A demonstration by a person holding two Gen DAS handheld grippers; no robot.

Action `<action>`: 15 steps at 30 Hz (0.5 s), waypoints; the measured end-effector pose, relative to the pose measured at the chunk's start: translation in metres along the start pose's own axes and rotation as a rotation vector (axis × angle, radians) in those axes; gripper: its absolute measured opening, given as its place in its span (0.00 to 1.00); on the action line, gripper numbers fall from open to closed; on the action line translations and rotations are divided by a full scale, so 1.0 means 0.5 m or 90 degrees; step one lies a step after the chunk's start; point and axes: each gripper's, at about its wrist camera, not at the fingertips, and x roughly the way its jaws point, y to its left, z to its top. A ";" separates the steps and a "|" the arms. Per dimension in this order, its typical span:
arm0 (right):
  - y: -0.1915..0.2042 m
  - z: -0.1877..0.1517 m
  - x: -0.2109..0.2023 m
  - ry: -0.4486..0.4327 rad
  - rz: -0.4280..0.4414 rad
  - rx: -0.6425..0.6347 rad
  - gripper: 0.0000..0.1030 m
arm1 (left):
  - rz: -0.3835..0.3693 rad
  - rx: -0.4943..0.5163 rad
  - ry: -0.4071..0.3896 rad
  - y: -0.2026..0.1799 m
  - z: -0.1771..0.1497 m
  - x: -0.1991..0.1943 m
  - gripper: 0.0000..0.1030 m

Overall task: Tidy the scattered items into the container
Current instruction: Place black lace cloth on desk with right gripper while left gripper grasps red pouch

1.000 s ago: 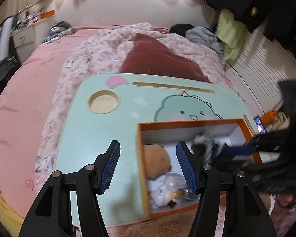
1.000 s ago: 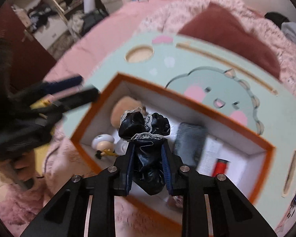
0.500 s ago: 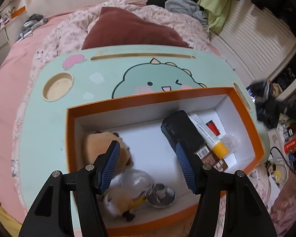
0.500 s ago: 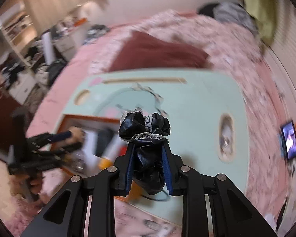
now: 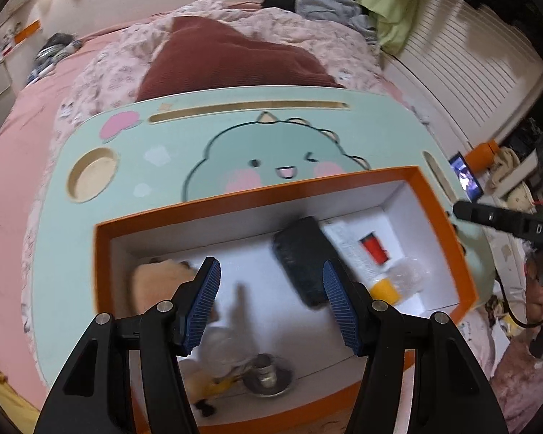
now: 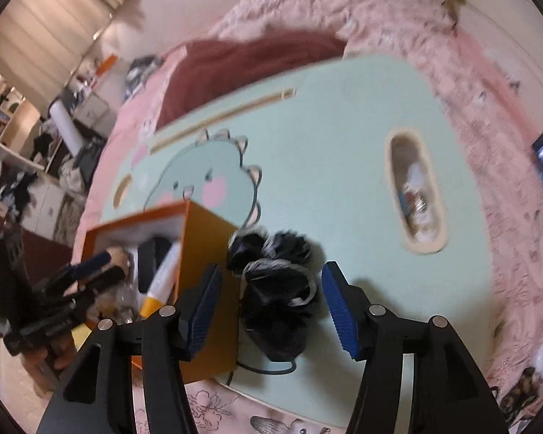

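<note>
Mint table [image 6: 344, 152]: scrunchie [image 6: 275, 289] beside box [image 6: 202, 253] (unheld).

"DAS" in white letters on the black right gripper [image 5: 506, 218] body, far right of the left jaws; nothing else legible.

One orange box [image 5: 449, 238] at 6 o'clock on one mint lap table [image 5: 134, 181] — one black scrunchie [image 6: 275, 289], one dark case [image 5: 302, 264], one tube [image 5: 358, 256], one plush [image 5: 152, 285].
</note>
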 end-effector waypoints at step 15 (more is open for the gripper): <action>0.035 -0.024 -0.010 -0.017 0.011 -0.052 0.57 | -0.045 -0.050 0.092 -0.033 0.035 0.103 0.55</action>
